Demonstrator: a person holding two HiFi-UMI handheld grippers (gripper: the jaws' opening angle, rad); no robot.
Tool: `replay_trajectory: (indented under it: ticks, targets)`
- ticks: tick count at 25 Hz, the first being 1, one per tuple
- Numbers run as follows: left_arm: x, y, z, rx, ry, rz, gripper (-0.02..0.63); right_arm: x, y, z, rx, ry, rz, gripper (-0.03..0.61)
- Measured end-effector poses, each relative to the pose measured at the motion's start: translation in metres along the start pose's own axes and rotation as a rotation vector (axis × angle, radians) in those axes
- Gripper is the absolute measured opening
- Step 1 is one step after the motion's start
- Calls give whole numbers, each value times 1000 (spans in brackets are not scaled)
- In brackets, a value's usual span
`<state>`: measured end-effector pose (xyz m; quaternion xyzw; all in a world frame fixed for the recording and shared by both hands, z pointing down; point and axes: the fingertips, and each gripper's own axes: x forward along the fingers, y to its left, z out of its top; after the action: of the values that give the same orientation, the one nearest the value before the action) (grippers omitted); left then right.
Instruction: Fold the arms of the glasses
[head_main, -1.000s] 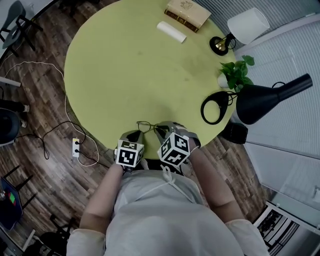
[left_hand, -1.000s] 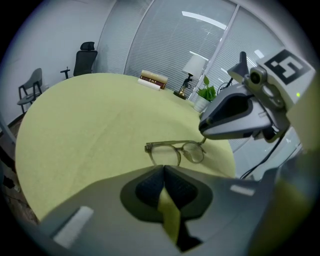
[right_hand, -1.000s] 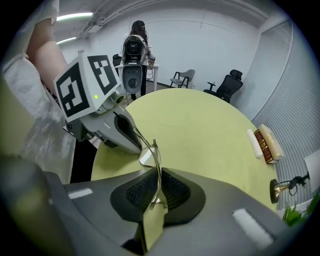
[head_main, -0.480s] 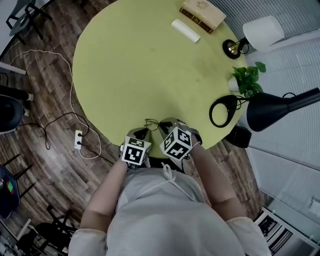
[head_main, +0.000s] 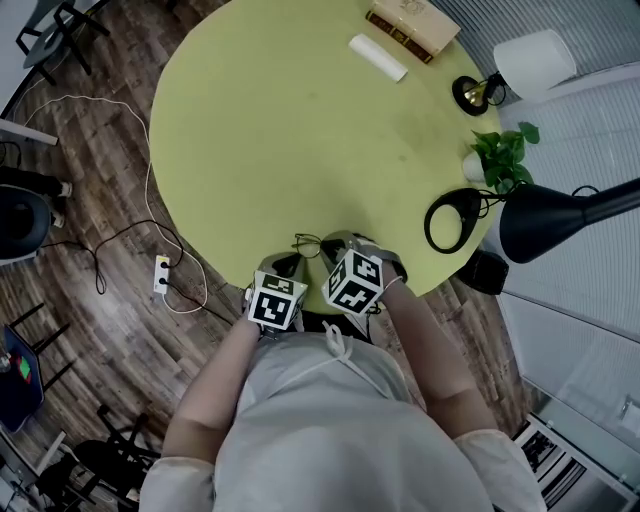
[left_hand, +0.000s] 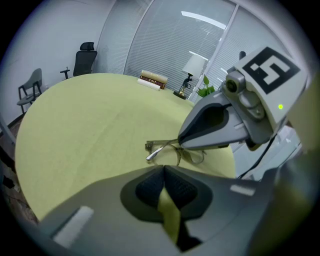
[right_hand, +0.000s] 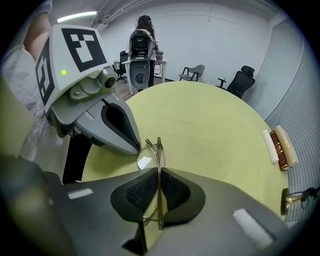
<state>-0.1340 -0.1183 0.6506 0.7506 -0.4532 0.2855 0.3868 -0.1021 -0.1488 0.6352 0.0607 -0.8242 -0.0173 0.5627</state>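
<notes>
Thin-framed glasses (head_main: 308, 243) lie at the near edge of the round yellow-green table (head_main: 280, 130). My right gripper (head_main: 336, 247) is shut on them: in the right gripper view a thin bar of the glasses (right_hand: 159, 170) runs between the black pads (right_hand: 175, 189), and a lens sticks out ahead. My left gripper (head_main: 283, 266) hovers just left of the glasses, apart from them. In the left gripper view its pads (left_hand: 150, 186) meet with nothing between them, and the glasses (left_hand: 172, 150) lie ahead, partly under the right gripper (left_hand: 220, 125).
At the table's far side lie a book (head_main: 415, 22) and a white roll (head_main: 377, 57). A white-shaded lamp (head_main: 530, 60), a small plant (head_main: 500, 155) and a black desk lamp (head_main: 545, 215) stand on the right. A power strip with cables (head_main: 160, 275) lies on the floor at the left.
The right gripper has sunk a little toward the table with the glasses in its jaws. The left gripper has kept its place. The head view has shifted slightly.
</notes>
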Motion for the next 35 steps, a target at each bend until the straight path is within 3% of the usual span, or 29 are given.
replay_trajectory:
  ticks: [3, 7, 10, 13, 19, 26, 29, 32, 35]
  targets:
    - [-2, -1, 1, -6, 9, -7, 6, -2, -3, 3, 11, -23, -35, 25]
    - [-5, -3, -3, 21, 7, -5, 6, -10, -3, 11, 60, -87, -60, 138]
    - [-13, -7, 0, 64, -25, 4, 6, -23, -6, 13, 94, -136, -95, 138]
    - [-30, -10, 20, 62, -101, 8, 6, -42, -13, 12, 152, -192, -153, 116]
    - [-78, -11, 82, 56, -278, 37, 6, -106, -28, 12, 410, -438, -255, 2]
    - [-131, -41, 166, 214, -495, 46, 6, -167, -56, 3, 602, -556, -407, 2]
    - [-152, -59, 190, 300, -571, 54, 6, -196, -65, 3, 636, -624, -495, 0]
    - [-167, -66, 209, 306, -634, 58, 6, -220, -71, 4, 636, -677, -593, 0]
    - [-173, -70, 217, 303, -658, 38, 6, -233, -76, 4, 670, -719, -634, 0]
